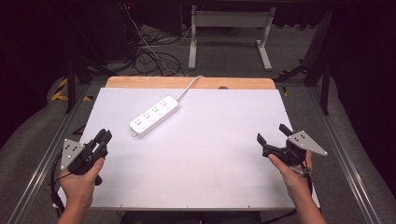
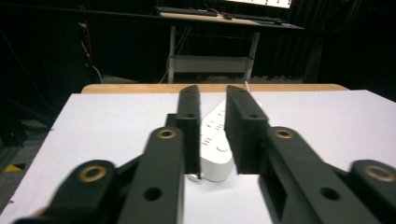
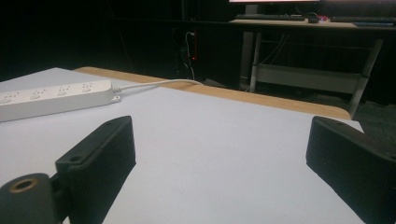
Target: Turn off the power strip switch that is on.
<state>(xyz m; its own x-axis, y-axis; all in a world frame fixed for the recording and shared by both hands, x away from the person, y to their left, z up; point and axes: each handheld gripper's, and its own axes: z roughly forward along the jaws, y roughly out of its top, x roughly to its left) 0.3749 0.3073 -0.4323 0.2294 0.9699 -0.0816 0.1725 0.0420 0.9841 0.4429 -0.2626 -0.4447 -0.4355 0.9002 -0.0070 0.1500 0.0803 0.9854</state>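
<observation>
A white power strip [image 1: 155, 116] lies slantwise on the white table top [image 1: 210, 154], left of the middle toward the back, and its white cable [image 1: 189, 86] runs off over the far edge. My left gripper [image 1: 105, 135] is held at the near left and points at the strip. In the left gripper view its jaws [image 2: 212, 91] stand almost together with only a slit between them and nothing in it; the strip [image 2: 215, 140] lies just beyond. My right gripper [image 1: 271, 132] hovers at the near right, jaws [image 3: 222, 130] wide apart and empty, with the strip [image 3: 51, 98] far off to its left.
A strip of bare wood [image 1: 140, 82] runs along the table's far edge. Behind the table stand a white desk frame [image 1: 231, 18] and tangled cables on the floor [image 1: 149, 56]. Metal rails flank both sides of the table.
</observation>
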